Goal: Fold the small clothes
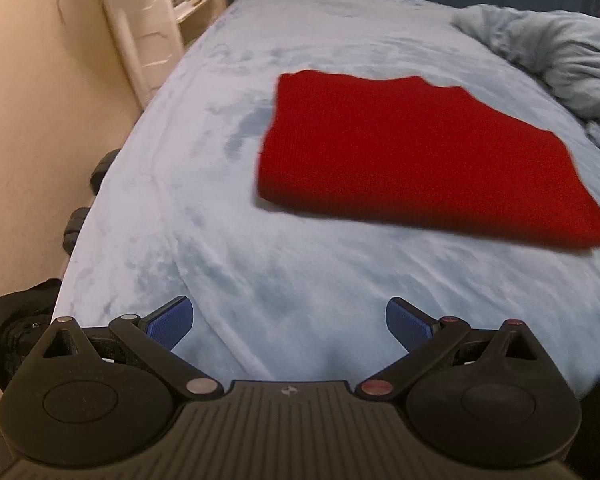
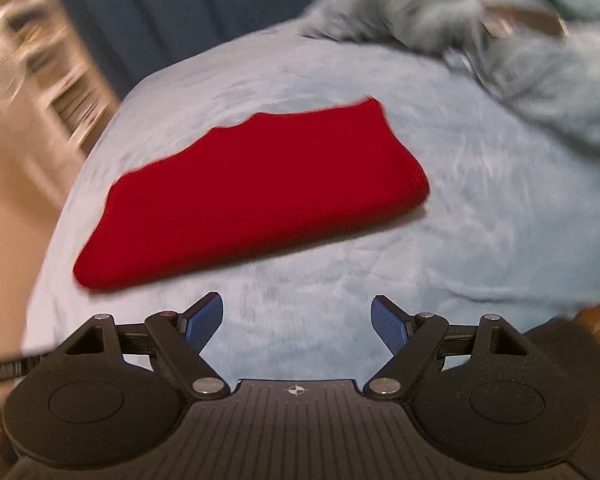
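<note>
A red knit garment (image 1: 416, 160) lies folded flat in a compact rectangle on the light blue bed cover (image 1: 228, 208). It also shows in the right wrist view (image 2: 256, 192). My left gripper (image 1: 290, 324) is open and empty, held above the cover, short of the garment's near left side. My right gripper (image 2: 297, 322) is open and empty, held above the cover just short of the garment's near edge. Neither gripper touches the garment.
A bunched grey-blue blanket (image 1: 556, 64) lies at the far right of the bed, also in the right wrist view (image 2: 500, 36). A white shelf unit (image 1: 156, 12) and a beige wall (image 1: 40, 120) stand to the left. The bed's left edge (image 1: 96, 200) drops off near black objects.
</note>
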The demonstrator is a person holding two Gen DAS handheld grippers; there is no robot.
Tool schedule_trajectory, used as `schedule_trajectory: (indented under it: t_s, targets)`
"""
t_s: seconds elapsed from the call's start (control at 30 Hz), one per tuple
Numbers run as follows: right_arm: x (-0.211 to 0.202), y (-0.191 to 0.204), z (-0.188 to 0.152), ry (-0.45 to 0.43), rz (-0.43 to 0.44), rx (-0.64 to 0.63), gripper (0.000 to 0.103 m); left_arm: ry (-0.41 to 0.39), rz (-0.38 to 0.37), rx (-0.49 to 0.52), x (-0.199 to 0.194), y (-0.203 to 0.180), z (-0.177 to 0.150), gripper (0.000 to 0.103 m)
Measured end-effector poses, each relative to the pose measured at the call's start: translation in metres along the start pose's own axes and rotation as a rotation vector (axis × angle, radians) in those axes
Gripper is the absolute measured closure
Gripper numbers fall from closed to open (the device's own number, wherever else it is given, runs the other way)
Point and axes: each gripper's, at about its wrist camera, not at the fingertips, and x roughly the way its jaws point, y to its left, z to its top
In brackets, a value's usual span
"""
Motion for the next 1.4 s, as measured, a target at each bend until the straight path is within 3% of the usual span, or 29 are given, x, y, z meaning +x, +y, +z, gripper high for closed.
schedule_trajectory:
  t_s: [0.13, 0.23, 0.5, 0.53, 0.57, 0.6, 0.63, 0.67, 0.8, 0.97, 1.3, 1.4]
  targets:
    - [0.046, -0.040, 0.024, 0.080, 0.012, 0.279, 0.020, -0.003, 0.051, -0.056, 0.030, 0.024, 0.024, 0.000]
    - [0.078, -0.073, 0.040, 0.089, 0.021, 0.505, 0.020, -0.014, 0.095, -0.077, 0.051, 0.039, 0.040, 0.000]
    - [0.152, -0.117, 0.066, 0.069, 0.017, 0.803, 0.020, -0.018, 0.201, -0.163, 0.121, 0.078, 0.075, 0.000]
    - [0.158, -0.119, 0.068, 0.063, 0.022, 0.817, 0.019, -0.008, 0.205, -0.172, 0.131, 0.083, 0.077, 0.000]
    - [0.164, -0.119, 0.068, 0.052, 0.031, 0.819, 0.027, 0.003, 0.204, -0.176, 0.139, 0.086, 0.078, 0.000]
    - [0.165, -0.117, 0.069, 0.034, 0.039, 0.809, 0.044, 0.013, 0.199, -0.176, 0.146, 0.089, 0.079, 0.000]
    - [0.166, -0.114, 0.069, -0.006, 0.049, 0.783, 0.078, 0.021, 0.193, -0.173, 0.152, 0.091, 0.079, 0.000]
    - [0.167, -0.112, 0.069, -0.010, 0.048, 0.763, 0.081, 0.027, 0.187, -0.167, 0.158, 0.092, 0.078, 0.000]
    - [0.152, -0.095, 0.075, -0.077, 0.033, 0.687, 0.084, 0.004, 0.168, -0.155, 0.166, 0.090, 0.069, 0.000]
    - [0.161, -0.095, 0.083, -0.029, -0.043, 0.632, 0.084, -0.048, 0.165, -0.129, 0.168, 0.085, 0.063, 0.000]
    - [0.158, -0.084, 0.083, -0.049, -0.105, 0.623, 0.083, -0.054, 0.136, -0.139, 0.173, 0.090, 0.065, 0.000]
    - [0.155, -0.078, 0.087, -0.057, -0.118, 0.606, 0.083, -0.067, 0.171, -0.155, 0.171, 0.094, 0.068, 0.000]
